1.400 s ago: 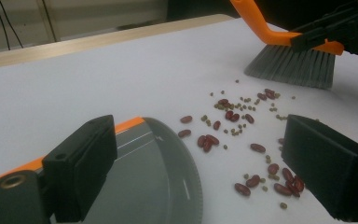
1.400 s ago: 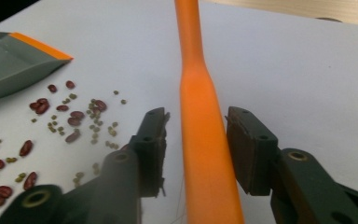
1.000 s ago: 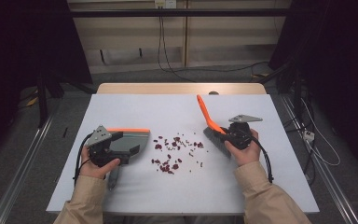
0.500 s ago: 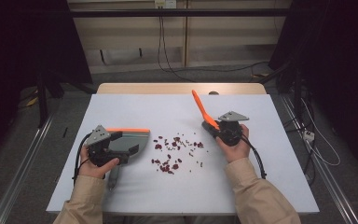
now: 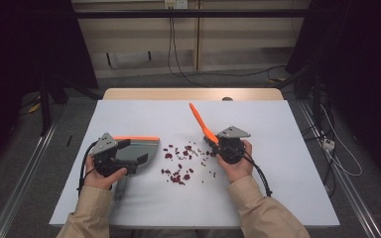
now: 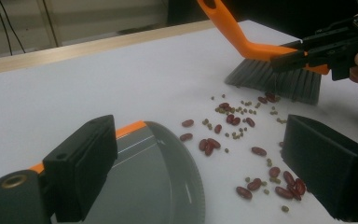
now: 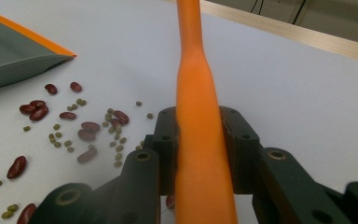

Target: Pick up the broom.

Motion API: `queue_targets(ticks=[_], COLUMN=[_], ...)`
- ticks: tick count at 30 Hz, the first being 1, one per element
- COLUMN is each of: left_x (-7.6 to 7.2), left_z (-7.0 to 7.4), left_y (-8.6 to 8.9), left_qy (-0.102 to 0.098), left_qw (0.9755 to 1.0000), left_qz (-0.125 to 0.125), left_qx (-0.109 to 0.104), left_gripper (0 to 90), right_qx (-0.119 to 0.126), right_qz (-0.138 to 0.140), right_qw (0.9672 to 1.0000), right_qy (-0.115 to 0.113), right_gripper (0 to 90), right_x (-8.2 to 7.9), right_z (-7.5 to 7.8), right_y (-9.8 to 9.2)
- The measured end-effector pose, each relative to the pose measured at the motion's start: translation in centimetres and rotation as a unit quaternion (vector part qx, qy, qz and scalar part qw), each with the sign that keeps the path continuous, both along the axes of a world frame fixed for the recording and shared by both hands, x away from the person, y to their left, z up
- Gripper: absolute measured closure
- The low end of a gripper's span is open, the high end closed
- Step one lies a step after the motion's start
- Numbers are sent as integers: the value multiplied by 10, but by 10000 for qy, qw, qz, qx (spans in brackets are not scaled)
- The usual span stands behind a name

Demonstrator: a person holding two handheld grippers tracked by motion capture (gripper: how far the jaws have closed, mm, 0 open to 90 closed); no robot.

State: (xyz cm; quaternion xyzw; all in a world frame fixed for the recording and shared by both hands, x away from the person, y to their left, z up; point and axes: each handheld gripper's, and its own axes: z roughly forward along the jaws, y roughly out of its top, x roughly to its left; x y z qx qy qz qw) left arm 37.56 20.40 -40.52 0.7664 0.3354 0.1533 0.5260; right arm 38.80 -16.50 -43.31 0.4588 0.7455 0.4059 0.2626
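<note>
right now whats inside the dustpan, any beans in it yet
The dustpan tray looks bare grey, with no beans in it; the red beans lie on the table beyond its lip. The left gripper covers part of the pan's rear.

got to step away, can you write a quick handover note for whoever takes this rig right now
Right gripper: shut on the orange brush, bristles down on the table at the right edge of the spill.
Left gripper: at the grey dustpan; in its own view the jaws stand apart either side of the pan, and a grip can't be confirmed.
Beans: red beans and small green ones lie scattered on the white table between pan and brush.
Done: tools in place; no beans seen in the pan.
Left: sweep all the beans into the dustpan.
</note>
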Motion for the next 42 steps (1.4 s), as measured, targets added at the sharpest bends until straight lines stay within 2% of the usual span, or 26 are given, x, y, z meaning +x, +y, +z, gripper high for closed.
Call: queue_targets(ticks=[13,31,36,42], left_x=[-4,-5,-4,-4], left_z=[1,2,2,1], left_y=[3,2,3,1], left_qy=[-11,-55,-32,-29], left_qw=[10000,10000,10000,10000], left_qz=[-14,-35,-28,-32], left_qx=[-11,-48,-21,-15], left_gripper=[97,96,96,96], right_qx=[11,53,136,87], right_qz=[-36,-75,-107,-76], right_qw=[10000,10000,9998,9999], right_qy=[-41,-33,-10,-55], right_gripper=[703,702,703,701], right_x=[-5,-8,-8,-13], right_z=[-2,-1,-1,-3], right_y=[17,19,17,23])
